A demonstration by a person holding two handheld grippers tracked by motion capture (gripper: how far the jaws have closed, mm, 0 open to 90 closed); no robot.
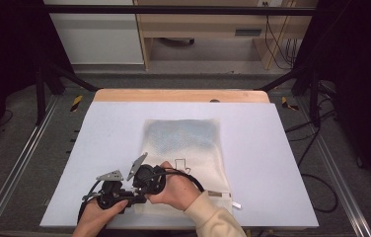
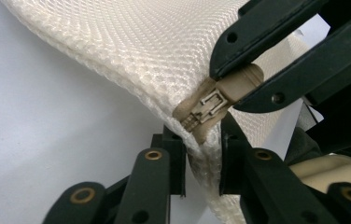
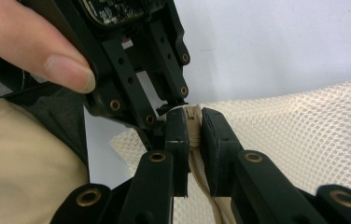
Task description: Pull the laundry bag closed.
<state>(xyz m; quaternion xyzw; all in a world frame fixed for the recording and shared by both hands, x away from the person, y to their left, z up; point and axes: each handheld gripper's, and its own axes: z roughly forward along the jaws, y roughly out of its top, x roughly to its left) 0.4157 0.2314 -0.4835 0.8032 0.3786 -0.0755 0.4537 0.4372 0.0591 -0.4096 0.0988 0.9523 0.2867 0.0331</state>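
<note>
A white mesh bag (image 1: 183, 143) lies flat on the mat, with something blue-grey inside its far half. Both grippers meet at its near left corner. In the left gripper view, my left gripper (image 2: 202, 161) is shut on the bag's seamed edge (image 2: 131, 42), just below the beige zipper pull (image 2: 206, 105). My right gripper (image 2: 227, 88) comes in from the upper right and is shut on that pull. The right gripper view shows my right gripper (image 3: 192, 123) pinching the pull (image 3: 193, 116), with the left gripper (image 3: 169, 109) and a thumb close behind. From above, left gripper (image 1: 130, 197) and right gripper (image 1: 141, 191) sit side by side.
The bag rests on a white mat (image 1: 99, 138) over a wooden table (image 1: 173, 95). A small tag (image 1: 223, 195) sticks out at the bag's near right corner. Cables trail on the floor at the right. A sleeve crosses the near edge.
</note>
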